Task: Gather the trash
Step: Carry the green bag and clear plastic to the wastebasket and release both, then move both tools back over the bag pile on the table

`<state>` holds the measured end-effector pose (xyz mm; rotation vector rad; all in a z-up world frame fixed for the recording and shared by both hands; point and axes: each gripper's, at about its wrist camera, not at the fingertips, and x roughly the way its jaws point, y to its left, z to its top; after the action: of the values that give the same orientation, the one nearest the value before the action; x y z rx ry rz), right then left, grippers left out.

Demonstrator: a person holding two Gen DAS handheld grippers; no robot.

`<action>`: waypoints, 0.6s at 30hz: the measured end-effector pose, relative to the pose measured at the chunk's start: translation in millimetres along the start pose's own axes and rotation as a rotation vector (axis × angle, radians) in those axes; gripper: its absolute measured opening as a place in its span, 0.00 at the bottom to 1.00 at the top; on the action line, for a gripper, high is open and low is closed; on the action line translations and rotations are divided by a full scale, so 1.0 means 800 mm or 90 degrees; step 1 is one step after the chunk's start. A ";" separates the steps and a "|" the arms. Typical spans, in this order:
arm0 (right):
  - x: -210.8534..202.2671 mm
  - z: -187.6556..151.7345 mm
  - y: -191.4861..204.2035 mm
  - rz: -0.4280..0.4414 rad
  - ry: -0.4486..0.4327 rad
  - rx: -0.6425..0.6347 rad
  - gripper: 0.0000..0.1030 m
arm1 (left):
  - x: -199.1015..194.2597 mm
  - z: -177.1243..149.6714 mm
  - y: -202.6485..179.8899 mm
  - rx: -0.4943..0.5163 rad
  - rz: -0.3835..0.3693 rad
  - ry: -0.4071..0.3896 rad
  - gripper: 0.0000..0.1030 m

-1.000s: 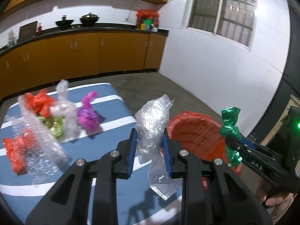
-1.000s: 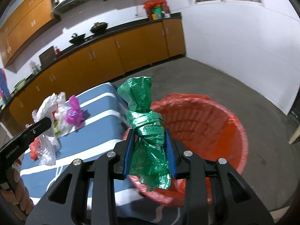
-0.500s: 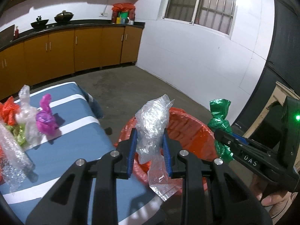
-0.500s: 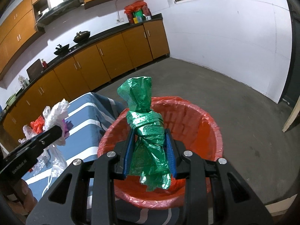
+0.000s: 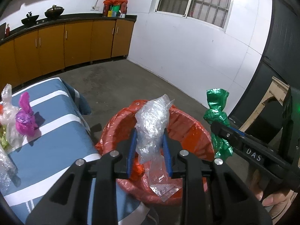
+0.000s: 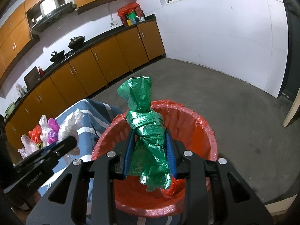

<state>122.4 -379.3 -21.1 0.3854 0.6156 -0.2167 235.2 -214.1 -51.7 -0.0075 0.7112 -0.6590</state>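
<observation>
Both grippers had been carried off the table and over the bin since the earlier frames, with the table pushed to the left edge of each view. In the left wrist view the left gripper (image 5: 149, 151) was clamped partway closed on a clear bag (image 5: 152, 123), held upright at lower centre with its tail hanging over the bin (image 5: 189, 131). In the right wrist view the right gripper (image 6: 150, 152) was likewise closed on a green bag (image 6: 145, 131), also above the bin mouth. Both loads were judged ready to be dropped, so release appeared to be the next step. A crumpled red piece (image 5: 136, 170) was seen inside the bin already. On the table (image 5: 56, 131), at the left of the frame, a magenta bag (image 5: 25, 119) and a pale bag (image 5: 8, 112) were left to be collected, with more scraps cut off at the edge. "DAS" was read on the right gripper's side at lower right of the left view; lettering on the left gripper in the right view was too blurred to be read.
</observation>
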 end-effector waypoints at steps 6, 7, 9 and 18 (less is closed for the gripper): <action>0.004 0.006 -0.016 0.008 -0.006 0.021 0.38 | 0.015 0.003 -0.005 0.000 -0.003 0.006 0.38; 0.003 0.005 -0.019 0.008 -0.006 0.023 0.38 | 0.017 0.002 -0.004 -0.002 -0.002 0.008 0.41; 0.002 0.005 -0.022 0.007 -0.006 0.024 0.45 | 0.020 0.001 -0.002 -0.005 -0.003 0.012 0.44; -0.001 0.001 -0.019 -0.009 0.000 0.009 0.47 | 0.007 -0.012 0.024 -0.027 0.057 0.004 0.58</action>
<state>117.9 -393.4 -24.2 0.3940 0.6170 -0.2352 243.8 -199.9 -66.6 -0.0118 0.7273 -0.5583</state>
